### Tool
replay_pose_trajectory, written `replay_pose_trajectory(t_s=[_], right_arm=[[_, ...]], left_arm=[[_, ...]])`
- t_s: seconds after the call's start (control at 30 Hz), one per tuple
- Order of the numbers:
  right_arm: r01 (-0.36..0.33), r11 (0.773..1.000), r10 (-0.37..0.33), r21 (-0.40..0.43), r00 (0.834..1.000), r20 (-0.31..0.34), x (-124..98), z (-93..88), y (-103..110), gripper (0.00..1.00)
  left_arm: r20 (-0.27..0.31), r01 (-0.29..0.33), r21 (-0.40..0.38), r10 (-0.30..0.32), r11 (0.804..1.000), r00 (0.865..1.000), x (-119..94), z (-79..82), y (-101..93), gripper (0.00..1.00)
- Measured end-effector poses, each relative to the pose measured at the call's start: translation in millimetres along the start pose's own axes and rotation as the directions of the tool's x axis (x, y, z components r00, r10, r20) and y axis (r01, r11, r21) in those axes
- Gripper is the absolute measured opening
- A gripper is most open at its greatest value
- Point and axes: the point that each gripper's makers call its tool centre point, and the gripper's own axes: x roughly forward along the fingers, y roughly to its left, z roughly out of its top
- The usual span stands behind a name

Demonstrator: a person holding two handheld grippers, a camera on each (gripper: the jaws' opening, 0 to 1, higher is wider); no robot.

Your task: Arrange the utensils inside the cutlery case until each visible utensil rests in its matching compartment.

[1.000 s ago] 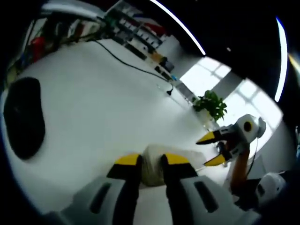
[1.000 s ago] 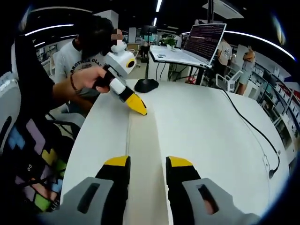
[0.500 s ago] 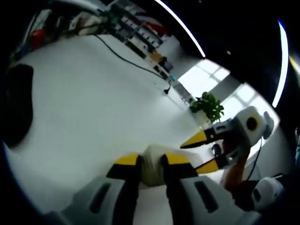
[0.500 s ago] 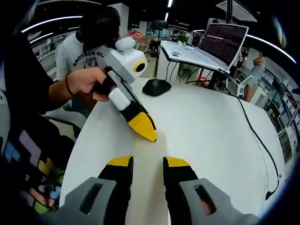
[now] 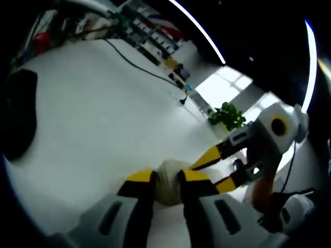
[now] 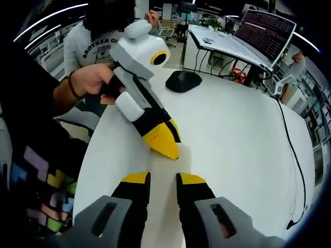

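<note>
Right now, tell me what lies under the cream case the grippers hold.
The white table lies under the case. The left gripper clamps its far end and the right gripper its near end. Its inside and any utensils are hidden.

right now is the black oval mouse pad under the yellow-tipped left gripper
No, the black oval mouse pad lies farther back on the white table, apart from the left gripper.
</note>
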Motion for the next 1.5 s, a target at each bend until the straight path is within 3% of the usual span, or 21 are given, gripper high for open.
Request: replay_pose_trajectory(t_s=[0.1, 0.17, 0.3, 0.37, 0.43, 0.47, 0.53, 0.67, 0.7, 0.9, 1.03, 1.1, 1.27, 1.33, 1.43, 1.5], right_arm=[[0.006, 0.999, -0.009, -0.037, 0.996, -0.086, 1.1, -0.6, 0.4, 0.2], [0.001, 0.998, -0.008, -0.056, 0.993, -0.12, 3.1, 0.5, 1.5, 0.2], [-0.004, 0.998, -0.007, -0.066, 0.985, -0.173, 5.4, 1.1, 0.0, 0.2], [-0.001, 0.994, -0.022, -0.109, 0.978, -0.209, 7.3, -0.6, -1.9, 0.19], [-0.009, 0.996, -0.009, -0.085, 0.978, -0.206, 9.0, 1.0, -4.2, 0.18], [0.008, 0.999, -0.017, -0.048, 0.98, -0.2, 9.8, 0.9, -8.9, 0.11], [0.006, 0.998, -0.018, -0.057, 0.978, -0.209, 10.6, 1.2, -17.6, 0.05], [-0.028, 0.993, -0.001, -0.112, 0.968, -0.252, 11.3, 2.0, -16.6, 0.04], [-0.034, 0.992, 0.003, -0.119, 0.969, -0.247, 14.3, 3.5, -14.2, 0.05], [-0.064, 0.984, 0.019, -0.166, 0.966, -0.26, 11.3, 4.2, -14.3, 0.05], [-0.102, 0.981, 0.041, -0.168, 0.942, -0.332, 11.7, 4.2, -14.8, 0.05], [-0.129, 0.962, 0.036, -0.241, 0.934, -0.356, 11.1, 3.6, -14.4, 0.05], [-0.143, 0.968, 0.061, -0.208, 0.932, -0.357, 10.0, 2.4, -16.5, 0.05], [-0.134, 0.969, 0.057, -0.207, 0.938, -0.341, 9.3, 1.7, -15.7, 0.05], [-0.063, 0.962, -0.039, -0.265, 0.931, -0.362, 9.4, 2.5, -15.4, 0.04], [-0.058, 0.967, -0.036, -0.246, 0.933, -0.359, 9.9, 2.4, -14.6, 0.04]], left_arm=[[-0.001, -0.003, 0.005, 0.003, 1.0, 1.0, -0.1, 0.9, 0.3, 0.2], [-0.003, -0.003, 0.011, 0.003, 1.0, 1.0, 11.2, -14.3, -5.9, 0.2], [-0.003, -0.006, 0.018, 0.006, 1.0, 1.0, 11.9, -14.1, -4.1, 0.2], [0.002, -0.013, 0.025, 0.013, 1.0, 1.0, 12.4, -12.7, -4.0, 0.2], [-0.001, -0.014, 0.025, 0.014, 1.0, 1.0, 11.7, -13.4, -2.6, 0.2], [-0.001, -0.013, 0.027, 0.013, 1.0, 1.0, 12.0, -13.3, -3.1, 0.2], [0.001, -0.014, 0.032, 0.014, 0.999, 1.0, 12.4, -13.1, -3.8, 0.2], [-0.005, -0.01, 0.029, 0.01, 1.0, 1.0, 12.1, -13.1, -3.2, 0.2], [-0.005, -0.03, 0.04, 0.031, 0.999, 1.0, 12.9, -12.6, 1.7, 0.2], [-0.011, -0.011, 0.032, 0.012, 0.999, 1.0, 10.5, -12.9, 1.6, 0.2], [-0.017, -0.014, 0.04, 0.015, 0.999, 1.0, 8.8, -14.3, 1.6, 0.2], [-0.019, -0.019, 0.042, 0.02, 0.999, 1.0, 8.7, -15.0, 0.5, 0.2], [-0.019, -0.023, 0.042, 0.024, 0.999, 1.0, 8.6, -16.2, 0.9, 0.2], [-0.016, -0.027, 0.044, 0.028, 0.999, 0.999, 8.8, -16.6, 0.6, 0.2], [-0.016, -0.034, 0.038, 0.034, 0.999, 0.999, 9.5, -19.1, -2.0, 0.2], [-0.025, -0.059, 0.058, 0.06, 0.997, 0.998, 8.7, -19.3, -3.6, 0.19]])
